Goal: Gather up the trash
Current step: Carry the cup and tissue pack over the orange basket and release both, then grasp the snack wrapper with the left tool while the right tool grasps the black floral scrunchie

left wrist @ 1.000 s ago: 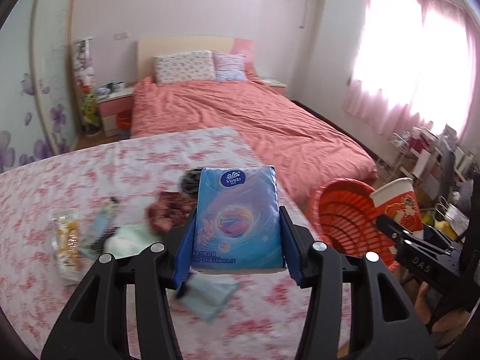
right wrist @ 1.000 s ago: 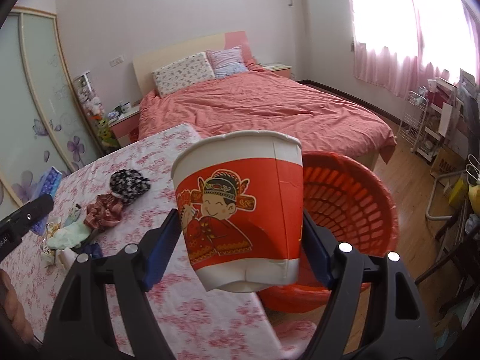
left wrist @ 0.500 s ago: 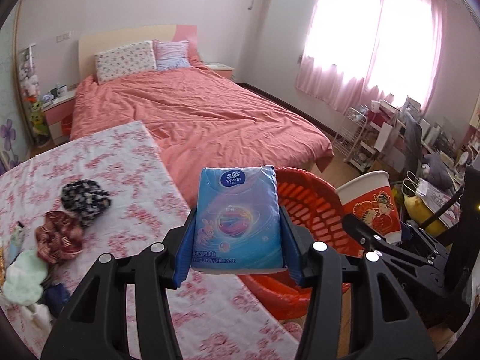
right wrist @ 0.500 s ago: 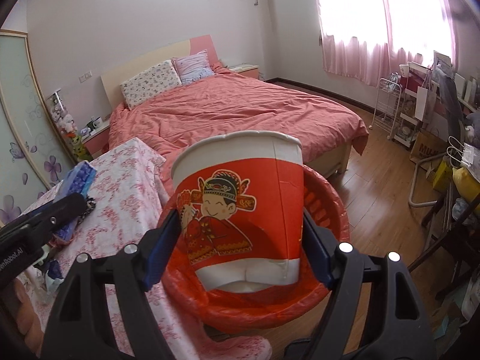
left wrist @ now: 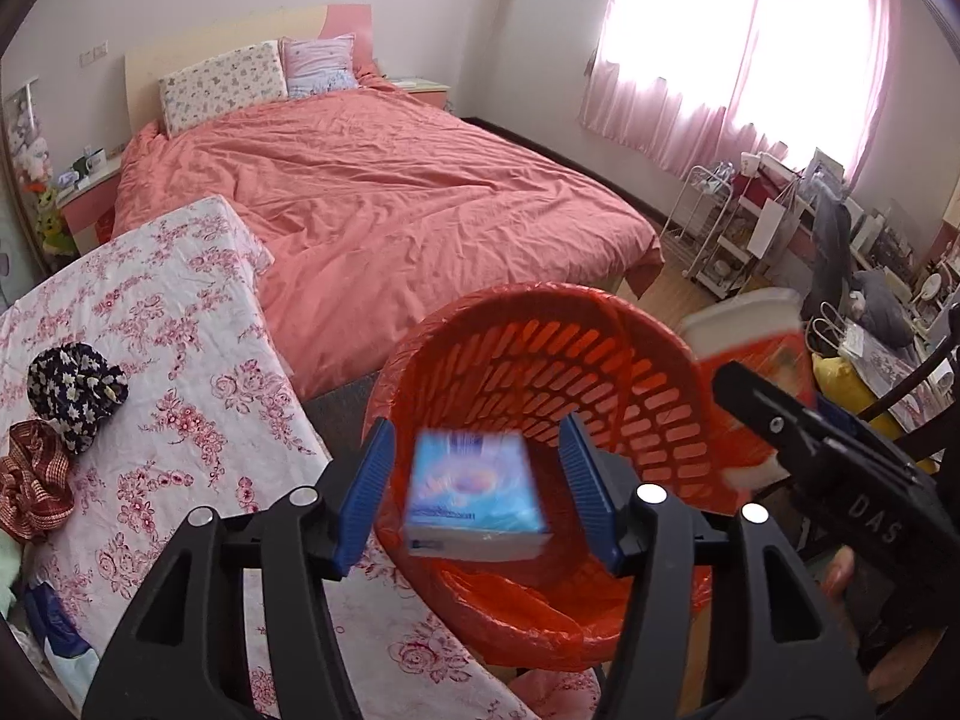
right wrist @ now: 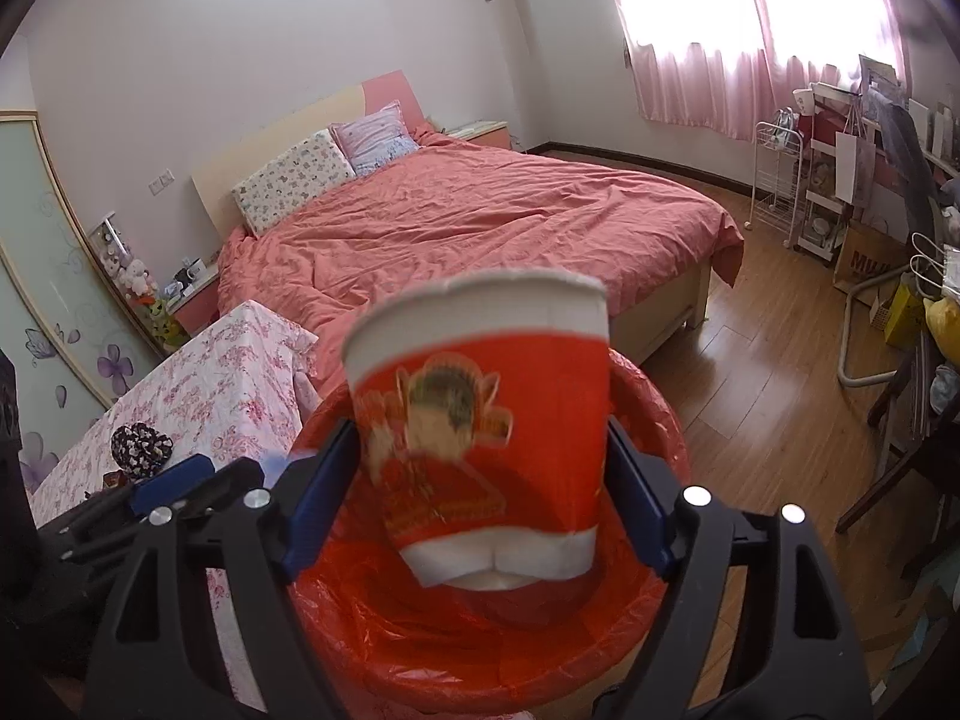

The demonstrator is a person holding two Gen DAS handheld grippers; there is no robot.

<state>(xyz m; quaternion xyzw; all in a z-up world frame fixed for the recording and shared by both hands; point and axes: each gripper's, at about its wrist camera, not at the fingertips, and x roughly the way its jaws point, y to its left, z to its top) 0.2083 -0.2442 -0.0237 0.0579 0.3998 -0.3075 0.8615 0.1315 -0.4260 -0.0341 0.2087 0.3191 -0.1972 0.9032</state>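
Jaws on both grippers are opening rn; left gripper has its blue pads clear of the tissue pack, gap on each side, pack is blurred and sits between them right over the mouth of the red basket; right gripper same deal, the red and white paper cup is blurred and tilted, pads look just off its sides, so nothing's really gripped in either afaict.

Basket has a red plastic liner, sits on the floor tight btw the flowery table and the foot of the bed; in the left view the cup and the black body of the other gripper crowd the basket's right rim, w/ a bit of hand showing under it.

Other stuff: dark floral cloth bundle and a red checked one on the table's left part, well apart from the basket; pink curtains, a white wire rack and clutter along the right wall; wood floor beyond the basket.
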